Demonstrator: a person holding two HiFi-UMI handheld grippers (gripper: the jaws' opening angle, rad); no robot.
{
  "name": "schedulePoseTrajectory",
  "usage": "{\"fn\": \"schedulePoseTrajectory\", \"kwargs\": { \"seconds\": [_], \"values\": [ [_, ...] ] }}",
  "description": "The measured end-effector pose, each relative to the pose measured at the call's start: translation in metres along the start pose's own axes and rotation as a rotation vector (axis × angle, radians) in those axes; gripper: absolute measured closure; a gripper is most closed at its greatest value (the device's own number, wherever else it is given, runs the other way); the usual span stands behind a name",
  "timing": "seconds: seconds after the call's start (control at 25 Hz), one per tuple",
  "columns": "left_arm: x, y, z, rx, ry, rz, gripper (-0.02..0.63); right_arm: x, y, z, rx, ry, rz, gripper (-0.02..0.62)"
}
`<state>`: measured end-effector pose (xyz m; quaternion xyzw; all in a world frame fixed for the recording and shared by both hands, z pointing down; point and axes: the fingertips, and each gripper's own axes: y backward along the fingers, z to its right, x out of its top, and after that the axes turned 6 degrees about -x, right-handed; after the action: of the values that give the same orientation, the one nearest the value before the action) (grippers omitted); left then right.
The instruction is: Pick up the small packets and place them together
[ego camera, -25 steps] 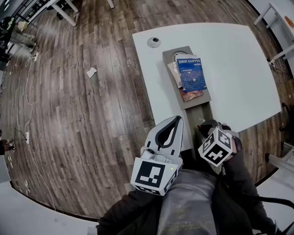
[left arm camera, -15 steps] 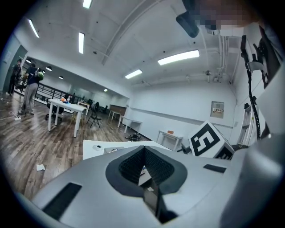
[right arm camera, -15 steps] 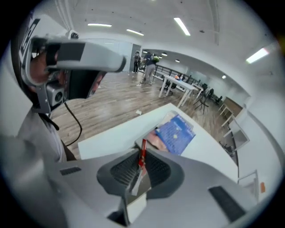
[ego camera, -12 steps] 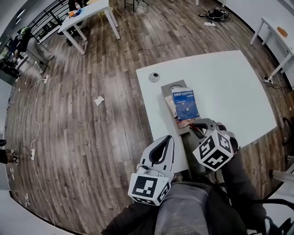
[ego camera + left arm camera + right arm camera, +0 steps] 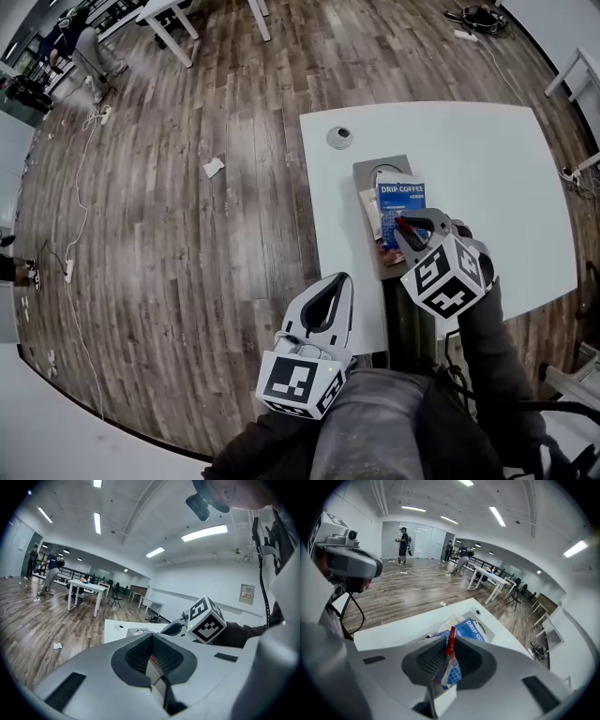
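The white tabletop (image 5: 487,159) is occupying the right half of the head view, standing on a dark wood-plank floor (image 5: 169,262). The room is a large open hall. Strip lights (image 5: 497,515) are running along the ceiling. Further white tables (image 5: 490,581) are standing in the background, and people (image 5: 403,543) are standing at the far end in the right gripper view.

A grey tray (image 5: 367,173) is lying on the tabletop near its left edge. A blue packet (image 5: 401,206) is lying on top of a few other packets in that tray, and I am reading "DRIP COFFEE" in white along its top. The print on the packets beneath is too small for me to read. The marker cube (image 5: 442,277) above the tray is showing only black-and-white square patterns.

The right tongs (image 5: 450,644) are clenching a small packet (image 5: 451,632) with a red top edge, gripped edge-on between the pads. In the head view these tongs are hanging just over the near end of the blue packet and partly covering it. The left tongs (image 5: 152,660) are clenched with their tips meeting. They are hanging at the tabletop's near left edge, well apart from the tray.

A small round disc (image 5: 339,138) is sitting on the tabletop beyond the tray. A paper scrap (image 5: 214,168) is lying on the floor at upper left, and a cable (image 5: 68,270) is trailing along the far left.
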<state>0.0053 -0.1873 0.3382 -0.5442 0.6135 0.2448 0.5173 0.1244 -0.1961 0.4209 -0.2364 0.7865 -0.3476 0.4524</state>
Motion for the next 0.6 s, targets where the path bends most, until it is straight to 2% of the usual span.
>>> {"fn": "schedulePoseTrajectory", "kwargs": {
  "seconds": [0.08, 0.16, 0.32, 0.44, 0.6],
  "values": [
    [-0.002, -0.002, -0.001, 0.006, 0.006, -0.007, 0.603, -0.002, -0.005, -0.004, 0.028, -0.004, 0.005, 0.533],
    [-0.003, -0.003, -0.003, 0.014, 0.013, -0.014, 0.603, -0.003, -0.009, -0.008, 0.057, -0.007, 0.014, 0.494],
    [-0.008, -0.005, -0.004, 0.025, 0.018, -0.023, 0.603, -0.006, -0.016, -0.011, 0.079, -0.012, 0.034, 0.46],
    [-0.009, -0.006, -0.004, 0.027, 0.018, -0.025, 0.603, -0.002, -0.014, -0.011, 0.095, -0.027, 0.06, 0.382],
    [-0.01, -0.006, -0.001, 0.025, 0.018, -0.026, 0.603, 0.0, -0.011, -0.01, 0.094, -0.061, 0.096, 0.374]
  ]
}}
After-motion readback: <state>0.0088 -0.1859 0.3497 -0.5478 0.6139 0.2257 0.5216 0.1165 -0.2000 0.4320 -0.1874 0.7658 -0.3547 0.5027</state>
